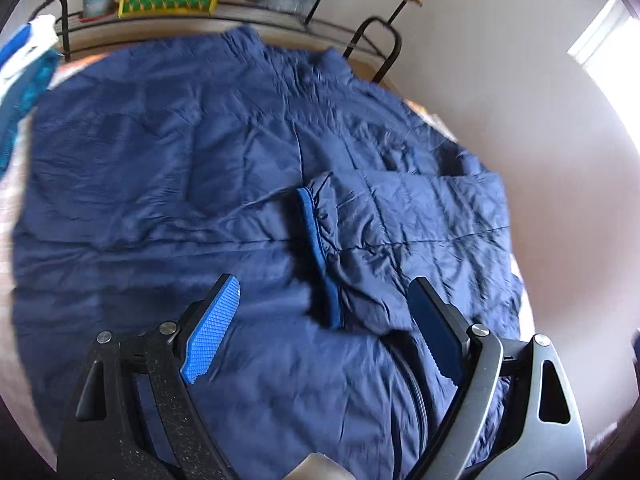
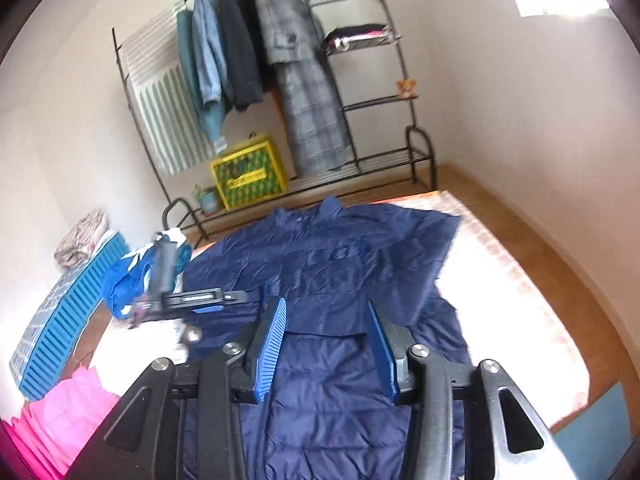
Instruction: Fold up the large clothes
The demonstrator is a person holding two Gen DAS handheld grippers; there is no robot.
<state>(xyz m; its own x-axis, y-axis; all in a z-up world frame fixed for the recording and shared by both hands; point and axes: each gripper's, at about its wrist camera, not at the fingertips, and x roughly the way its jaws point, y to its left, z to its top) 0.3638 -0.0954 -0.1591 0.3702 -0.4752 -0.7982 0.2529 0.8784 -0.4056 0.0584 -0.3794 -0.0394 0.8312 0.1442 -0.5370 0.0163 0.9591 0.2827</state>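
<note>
A navy quilted jacket lies spread flat on a light bed cover. One sleeve is folded across its body and ends in a ribbed blue cuff. My left gripper hovers over the jacket's lower part, open wide, with the cuff lying below the gap and no pad touching it. My right gripper is above the jacket near its hem, jaws partly apart and open, with nothing between the blue pads. In the right wrist view the left gripper's black body shows at the jacket's left side.
A metal clothes rack with hanging coats stands behind the bed. On its low shelf are a yellow-green crate and a small potted plant. Blue clothes and a pink garment lie left of the jacket. Wooden floor runs along the right.
</note>
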